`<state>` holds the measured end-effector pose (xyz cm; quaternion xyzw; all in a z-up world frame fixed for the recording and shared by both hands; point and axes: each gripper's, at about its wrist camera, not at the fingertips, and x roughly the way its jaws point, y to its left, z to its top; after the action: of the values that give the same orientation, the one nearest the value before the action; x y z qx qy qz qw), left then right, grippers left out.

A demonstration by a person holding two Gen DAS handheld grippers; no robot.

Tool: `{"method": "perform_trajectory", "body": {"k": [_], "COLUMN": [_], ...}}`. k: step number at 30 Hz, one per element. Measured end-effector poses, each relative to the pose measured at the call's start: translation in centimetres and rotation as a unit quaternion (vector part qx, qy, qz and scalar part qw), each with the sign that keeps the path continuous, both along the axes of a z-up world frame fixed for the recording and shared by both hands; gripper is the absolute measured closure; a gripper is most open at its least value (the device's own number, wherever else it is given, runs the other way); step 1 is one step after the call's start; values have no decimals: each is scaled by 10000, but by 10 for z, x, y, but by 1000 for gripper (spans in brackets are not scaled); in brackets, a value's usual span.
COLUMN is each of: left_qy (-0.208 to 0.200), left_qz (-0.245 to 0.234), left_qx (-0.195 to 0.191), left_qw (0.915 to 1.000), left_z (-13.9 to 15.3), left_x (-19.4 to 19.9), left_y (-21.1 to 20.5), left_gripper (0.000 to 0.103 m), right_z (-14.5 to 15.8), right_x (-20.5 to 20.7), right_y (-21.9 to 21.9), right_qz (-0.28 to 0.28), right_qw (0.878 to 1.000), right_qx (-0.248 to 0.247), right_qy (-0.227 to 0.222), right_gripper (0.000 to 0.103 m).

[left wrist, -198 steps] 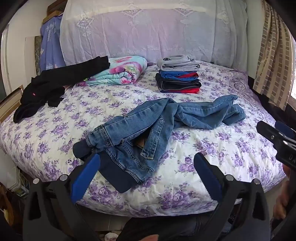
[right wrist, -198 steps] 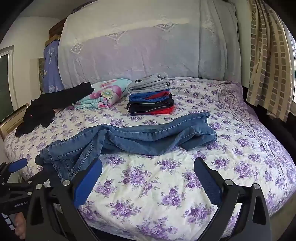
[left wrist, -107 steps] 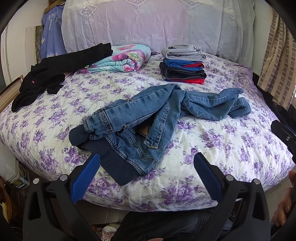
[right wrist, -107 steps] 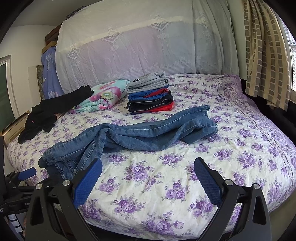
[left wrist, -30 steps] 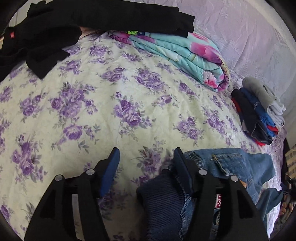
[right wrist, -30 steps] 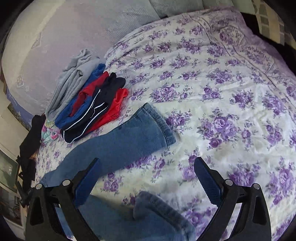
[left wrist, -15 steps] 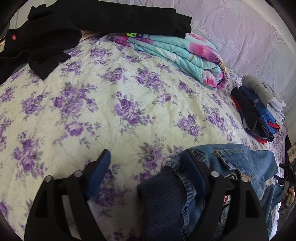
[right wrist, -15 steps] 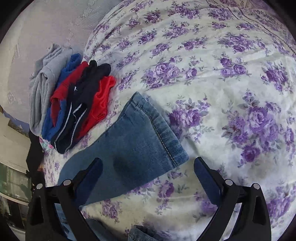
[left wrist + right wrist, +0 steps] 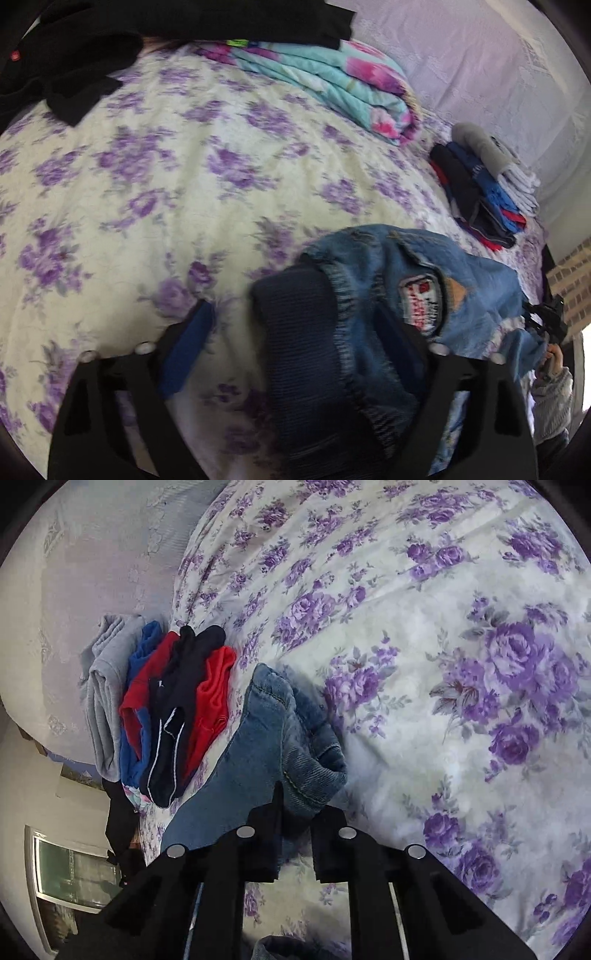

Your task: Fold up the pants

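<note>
Gripping: right gripper (image 9: 295, 812) clenched on jeans (image 9: 295, 746) hem
Closing: left gripper (image 9: 295, 332) jaws around waistband (image 9: 299, 332), bedspread (image 9: 147, 184) beneath

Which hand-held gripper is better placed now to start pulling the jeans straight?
Right. The right hand-held gripper is shut on the jeans hem. The left hand-held gripper is closing around the waistband, not gripping yet.

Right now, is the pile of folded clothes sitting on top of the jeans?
No, the pile of folded clothes sits on the flowery bedspread beside the jeans, not on them.
</note>
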<state>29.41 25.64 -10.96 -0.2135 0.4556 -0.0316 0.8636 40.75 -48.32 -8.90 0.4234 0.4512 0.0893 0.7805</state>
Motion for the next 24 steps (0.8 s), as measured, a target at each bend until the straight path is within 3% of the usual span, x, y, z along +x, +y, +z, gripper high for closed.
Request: {"method": "perform_trajectory", "body": {"k": [2, 3, 6, 7, 9, 13, 15, 19, 21, 22, 24], "left_qy": [65, 85, -21, -104, -300, -632, -522, 243, 201, 199, 188], "left_qz": [-163, -167, -109, -103, -167, -440, -656, -585, -472, -416, -309], "left_qx": [140, 254, -319, -373, -91, 106, 276, 174, -300, -457, -406], "left_qw": [9997, 9995, 9994, 9992, 9994, 9970, 9961, 9978, 9982, 9979, 9985], "left_z": [1, 0, 2, 5, 18, 46, 45, 2, -5, -3, 5], "left_x": [5, 7, 12, 14, 26, 60, 91, 132, 131, 127, 116], "left_y": [-10, -13, -3, -3, -12, -33, -47, -49, -37, -31, -24], "left_gripper": [41, 51, 67, 69, 70, 70, 70, 63, 59, 52, 43], "right_z": [9, 14, 25, 29, 33, 61, 70, 44, 23, 12, 2], "right_x": [-9, -13, -25, -30, -41, -68, -76, -66, -56, -53, -55], "right_y": [0, 0, -2, -5, -14, -44, -53, -67, -67, -67, -73], "right_qz": [-22, -16, 44, 5, -93, -361, -438, -522, -471, -479, -571], "right_qw": [9998, 9997, 9992, 9991, 9991, 9966, 9952, 9957, 9952, 9953, 9961], "right_qx": [-98, -123, -256, -246, -177, -183, -468, -710, -853, -840, -645], "right_qy": [-179, -232, -319, -332, -384, -715, -733, -274, -33, 98, 177], "right_gripper": [93, 94, 94, 94, 95, 95, 95, 95, 92, 90, 77]}}
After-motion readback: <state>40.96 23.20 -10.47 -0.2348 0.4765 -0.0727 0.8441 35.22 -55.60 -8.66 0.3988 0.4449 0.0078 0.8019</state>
